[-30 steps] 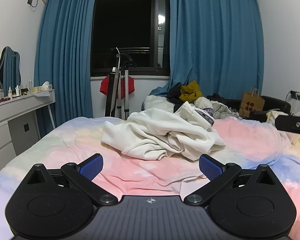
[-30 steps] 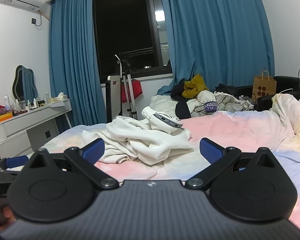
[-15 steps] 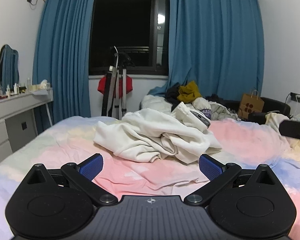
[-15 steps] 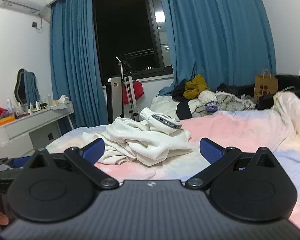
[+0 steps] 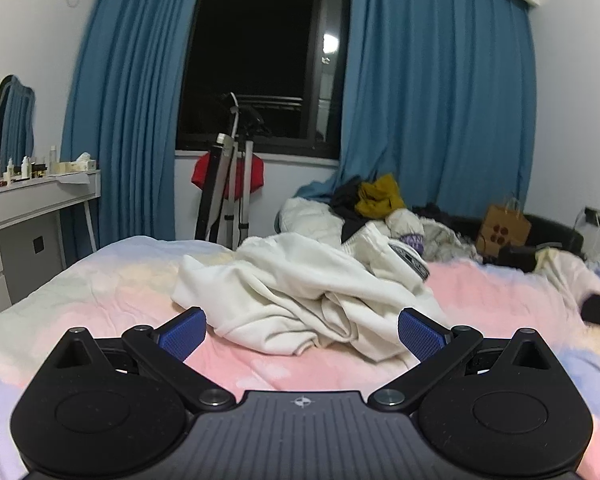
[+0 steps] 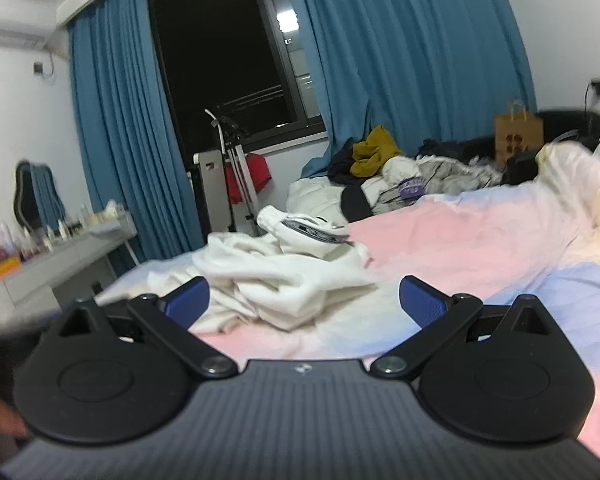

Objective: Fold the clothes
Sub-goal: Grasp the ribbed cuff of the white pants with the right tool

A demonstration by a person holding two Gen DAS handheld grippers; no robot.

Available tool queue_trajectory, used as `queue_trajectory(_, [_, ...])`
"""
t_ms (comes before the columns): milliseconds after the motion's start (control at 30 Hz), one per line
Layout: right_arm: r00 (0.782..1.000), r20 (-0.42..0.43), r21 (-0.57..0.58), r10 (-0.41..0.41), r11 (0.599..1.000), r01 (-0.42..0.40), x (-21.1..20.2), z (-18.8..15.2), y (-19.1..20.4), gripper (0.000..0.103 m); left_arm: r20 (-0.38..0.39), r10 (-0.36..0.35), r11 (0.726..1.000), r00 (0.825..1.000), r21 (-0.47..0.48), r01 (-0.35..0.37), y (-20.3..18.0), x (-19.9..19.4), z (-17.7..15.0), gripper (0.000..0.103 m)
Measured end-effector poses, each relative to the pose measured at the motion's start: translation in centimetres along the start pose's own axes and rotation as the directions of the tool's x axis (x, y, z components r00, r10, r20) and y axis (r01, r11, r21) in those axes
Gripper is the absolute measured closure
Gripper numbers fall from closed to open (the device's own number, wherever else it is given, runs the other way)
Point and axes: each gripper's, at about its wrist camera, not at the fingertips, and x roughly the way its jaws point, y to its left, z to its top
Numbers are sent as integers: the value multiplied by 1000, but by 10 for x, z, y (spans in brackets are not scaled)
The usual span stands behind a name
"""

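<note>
A crumpled white garment (image 5: 300, 300) lies in a heap on the pastel pink bedspread (image 5: 112, 304). It also shows in the right wrist view (image 6: 284, 276), with a dark printed band (image 6: 312, 234) on its top. My left gripper (image 5: 302, 334) is open and empty, its blue pads close in front of the heap's near edge. My right gripper (image 6: 304, 306) is open and empty, just short of the heap's near side. Neither touches the cloth.
A pile of other clothes (image 5: 380, 208) lies at the bed's far end by the blue curtains (image 5: 440, 112). A white dresser (image 5: 28, 216) stands at left. A folded metal stand (image 5: 230, 200) is under the window. A brown paper bag (image 5: 502, 230) sits at right.
Both grippers have moved forward and lower toward the white heap, which now looks bigger. The right view has tilted and blurred. Both grippers stayed open.
</note>
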Motion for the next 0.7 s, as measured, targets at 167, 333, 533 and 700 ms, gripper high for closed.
queue_trajectory(167, [997, -63, 112, 33, 993, -26, 68, 19, -2, 0, -21, 16, 999, 1000, -36, -16, 20, 7, 0, 0])
queue_trajectory(333, [996, -85, 38, -6, 999, 9, 149, 31, 11, 0, -36, 59, 998, 998, 4, -59, 41, 22, -2, 0])
queue_trajectory(533, [996, -94, -22, -2, 1000, 0, 258, 49, 27, 4, -79, 96, 993, 992, -56, -101, 77, 58, -8, 0])
queue_trajectory(700, [981, -158, -333, -109, 941, 50, 341, 33, 56, 31, -112, 109, 989, 988, -85, -119, 102, 85, -19, 0])
